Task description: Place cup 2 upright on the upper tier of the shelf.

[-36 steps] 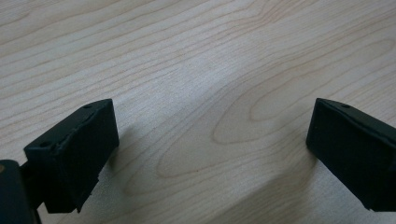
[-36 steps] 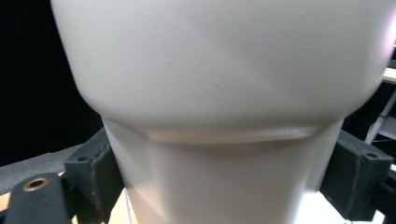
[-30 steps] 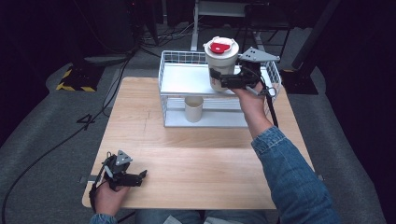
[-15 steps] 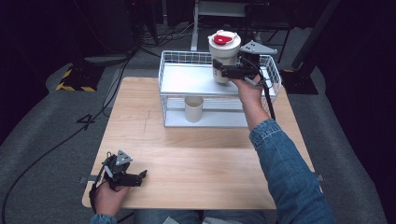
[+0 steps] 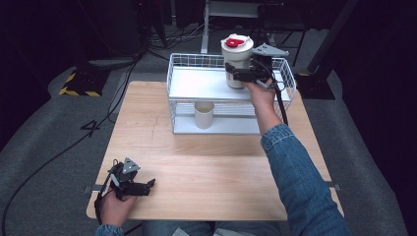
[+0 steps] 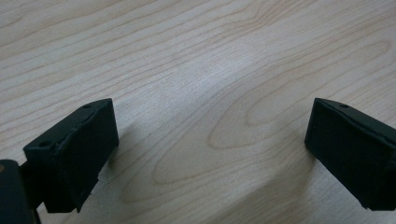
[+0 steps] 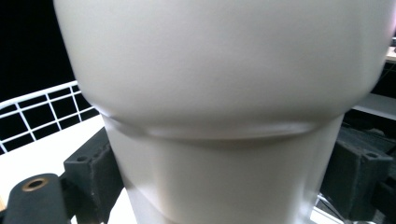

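Cup (image 5: 237,59) pinched by right gripper (image 5: 235,74) jaws, seemingly above rack shelf (image 5: 196,86) | left gripper (image 5: 147,186) jaws spread

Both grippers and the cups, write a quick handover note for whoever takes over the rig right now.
Right gripper: shut on the tall white cup with a red-marked lid, held over the top shelf of the white wire rack; whether it touches the shelf is unclear.
Left gripper: open, holding nothing, resting low at the near left of the wooden table.
Small plain white cup: upright on the rack's lower shelf.
Done: lidded cup brought to the rack.
Left: probably set it down and release.
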### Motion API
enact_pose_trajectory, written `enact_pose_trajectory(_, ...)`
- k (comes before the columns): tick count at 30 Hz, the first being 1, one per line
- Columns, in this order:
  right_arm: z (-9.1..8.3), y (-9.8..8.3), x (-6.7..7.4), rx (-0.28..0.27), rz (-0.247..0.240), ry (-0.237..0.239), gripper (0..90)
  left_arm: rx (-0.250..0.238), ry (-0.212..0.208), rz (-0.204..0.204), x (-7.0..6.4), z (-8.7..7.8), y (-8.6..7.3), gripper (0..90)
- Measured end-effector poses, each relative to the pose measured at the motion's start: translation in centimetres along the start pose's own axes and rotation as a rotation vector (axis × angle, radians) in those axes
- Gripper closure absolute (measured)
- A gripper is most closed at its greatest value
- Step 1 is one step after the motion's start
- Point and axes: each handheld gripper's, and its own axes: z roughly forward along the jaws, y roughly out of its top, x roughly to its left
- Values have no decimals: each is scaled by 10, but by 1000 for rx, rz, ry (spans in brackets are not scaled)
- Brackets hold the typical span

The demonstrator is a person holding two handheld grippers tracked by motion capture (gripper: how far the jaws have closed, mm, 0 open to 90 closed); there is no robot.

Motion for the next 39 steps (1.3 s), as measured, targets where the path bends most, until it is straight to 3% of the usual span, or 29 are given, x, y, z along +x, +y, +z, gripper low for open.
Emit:
enact_pose_trajectory(17, -12, -7, -9, 37, 38, 7, 131, -2, -2, 8, 1, 2, 2, 33)
enact_pose_trajectory(30, -11, -9, -8, 30, 20, -4, 115, -2, -2, 8, 1, 2, 2, 33)
enact_pose_trajectory(39, -17, -6, -5, 12, 23, -18, 52, -2, -2, 8, 1, 2, 2, 33)
